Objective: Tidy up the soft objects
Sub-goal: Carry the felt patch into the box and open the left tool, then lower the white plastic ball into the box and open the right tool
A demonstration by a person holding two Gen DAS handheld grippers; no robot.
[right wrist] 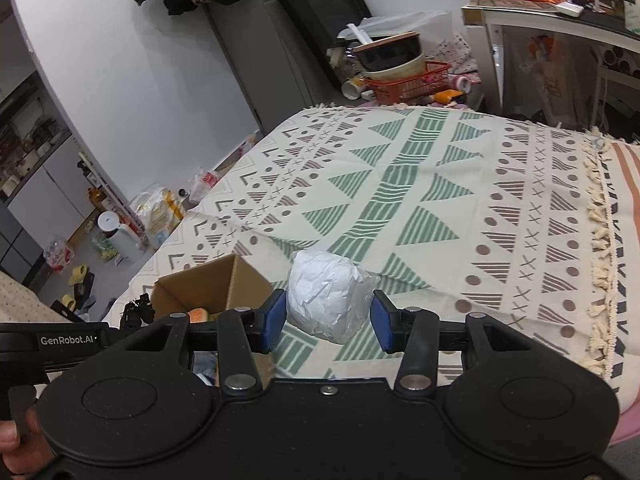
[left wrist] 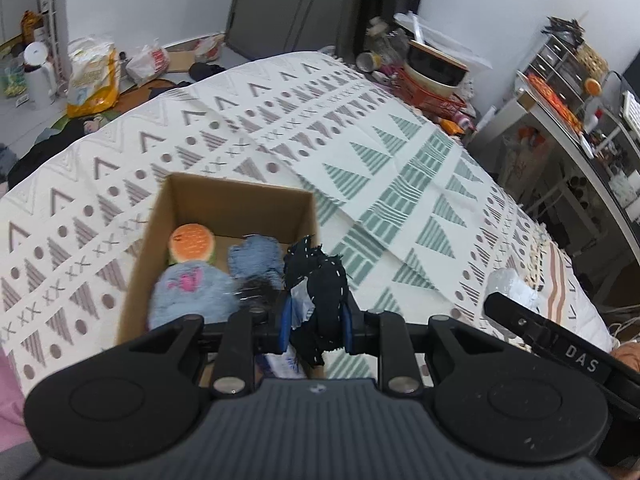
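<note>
Left hand-held gripper (left wrist: 314,322) is clamped tight on a dark navy cloth piece (left wrist: 320,280) with white dashed stitching, the fabric bunched between its blue pads and hanging right at the near right corner of the cardboard box (left wrist: 192,208). Down inside that open box, a plush burger (left wrist: 192,245) sits toward the back, a fuzzy light-blue soft toy (left wrist: 191,294) with a pink mark lies in front of it, and a blue knitted piece (left wrist: 256,258) rests just beside, close to the held cloth. Over to the right hand-held gripper (right wrist: 328,318): fingers spread wide, nothing gripped, its blue pads (right wrist: 274,316) sitting either side of a white crinkled wrapped bundle (right wrist: 328,296) that lies on the patterned bedspread (right wrist: 440,184); whether the pads touch it is hard to say. The box stands just left of that bundle, both on the cream bedspread with green and brown triangles. Beyond the far edge of the bed, a red wire basket (right wrist: 412,84) holds stacked bowls, and a white-framed shelf unit (right wrist: 496,40) stands at the right.
</note>
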